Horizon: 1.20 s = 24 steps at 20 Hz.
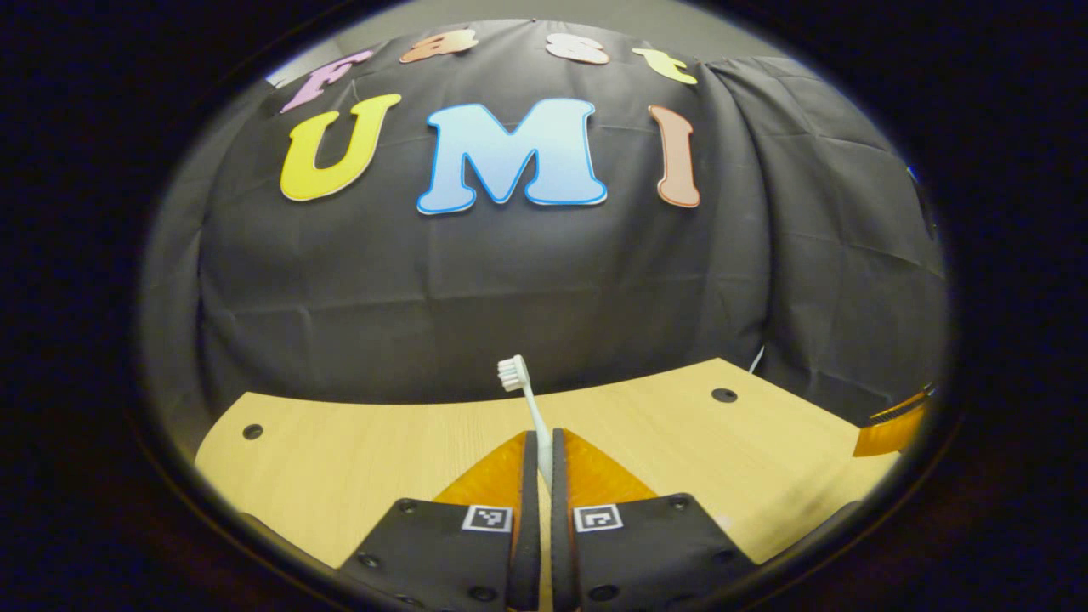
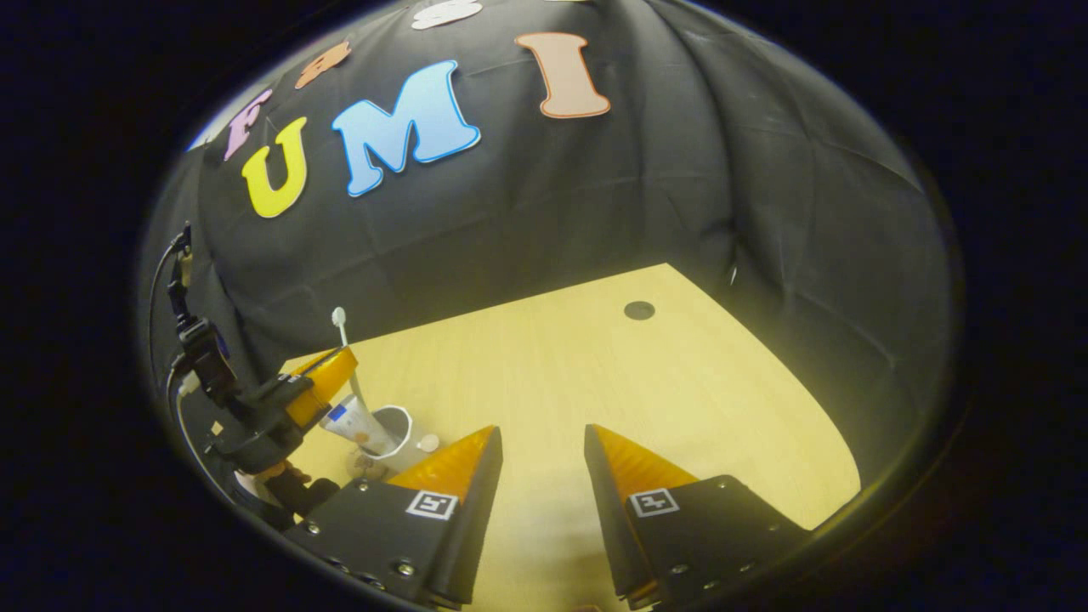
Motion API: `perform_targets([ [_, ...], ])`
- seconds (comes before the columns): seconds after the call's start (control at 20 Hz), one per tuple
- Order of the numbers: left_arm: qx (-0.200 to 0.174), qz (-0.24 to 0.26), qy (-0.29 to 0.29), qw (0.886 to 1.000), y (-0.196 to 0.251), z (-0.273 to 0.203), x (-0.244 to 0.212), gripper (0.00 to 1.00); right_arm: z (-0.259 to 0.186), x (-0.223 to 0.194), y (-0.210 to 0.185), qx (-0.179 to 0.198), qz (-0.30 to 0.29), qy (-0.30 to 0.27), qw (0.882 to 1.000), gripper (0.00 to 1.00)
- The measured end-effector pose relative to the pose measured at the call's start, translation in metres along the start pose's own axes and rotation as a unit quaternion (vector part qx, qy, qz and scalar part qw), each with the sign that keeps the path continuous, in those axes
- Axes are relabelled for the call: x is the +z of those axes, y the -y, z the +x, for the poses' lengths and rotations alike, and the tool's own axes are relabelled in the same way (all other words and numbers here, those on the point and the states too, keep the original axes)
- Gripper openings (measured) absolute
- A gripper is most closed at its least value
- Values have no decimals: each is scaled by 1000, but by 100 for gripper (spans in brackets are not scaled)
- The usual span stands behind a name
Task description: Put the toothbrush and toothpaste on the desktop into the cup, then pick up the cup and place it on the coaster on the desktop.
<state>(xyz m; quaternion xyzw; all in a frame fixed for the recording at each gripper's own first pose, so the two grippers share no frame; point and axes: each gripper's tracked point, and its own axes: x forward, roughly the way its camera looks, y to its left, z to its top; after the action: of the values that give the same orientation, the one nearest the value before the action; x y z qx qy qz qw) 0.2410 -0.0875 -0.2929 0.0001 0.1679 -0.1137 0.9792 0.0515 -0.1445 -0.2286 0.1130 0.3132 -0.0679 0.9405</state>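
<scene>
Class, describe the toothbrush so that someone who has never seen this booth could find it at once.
Start at the pale wooden desktop before the black cloth wall. Above it, the left hand-held gripper has its two orange fingers pressed together. The toothbrush is the thin white stick rising from between them, tipped with a white bristle head; the toothpaste is a fat tube leaning in the white cup.

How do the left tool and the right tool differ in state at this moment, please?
The left tool is shut on the toothbrush, its head up; the right tool stands open and empty. The left tool hangs by the cup; the right tool is over bare desktop. Both have orange fingers.
</scene>
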Motion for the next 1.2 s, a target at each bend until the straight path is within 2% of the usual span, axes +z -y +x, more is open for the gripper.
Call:
perform_targets([
  [0.15, 5, -4, -13, 1000, 0, -7, -8, 15, 0, 0, -4, 4, -1, 0, 1000, 59],
  [0.2, 9, -6, -14, 1000, -2, -10, -8, 23, 1, -1, -6, 7, -1, 0, 1000, 59],
  [0.25, 10, -9, -13, 1000, -1, -11, -7, 27, 2, -1, -8, 9, -2, -1, 1000, 59],
  [0.35, 9, -13, -17, 1000, 0, -17, -9, 51, 2, -1, -11, 12, -3, -2, 1000, 59],
  [0.4, 10, -13, -20, 1000, -1, -18, -10, 68, 2, -2, -13, 15, -3, -3, 1000, 59],
  [0.7, 21, -22, -15, 999, -13, -37, -4, 71, 7, -1, -28, 37, -26, -8, 999, 59],
  [0.85, 27, -28, -19, 999, -18, -47, -2, 69, 11, -2, -38, 53, -52, -16, 997, 59],
  [1.05, 40, -43, -28, 998, -29, -67, -5, 69, 17, -5, -53, 88, -94, -34, 991, 59],
  [1.1, 44, -46, -29, 998, -33, -72, -6, 71, 19, -6, -56, 96, -104, -36, 989, 59],
  [1.2, 51, -47, -34, 997, -39, -82, -6, 69, 22, -6, -62, 111, -127, -44, 985, 59],
])
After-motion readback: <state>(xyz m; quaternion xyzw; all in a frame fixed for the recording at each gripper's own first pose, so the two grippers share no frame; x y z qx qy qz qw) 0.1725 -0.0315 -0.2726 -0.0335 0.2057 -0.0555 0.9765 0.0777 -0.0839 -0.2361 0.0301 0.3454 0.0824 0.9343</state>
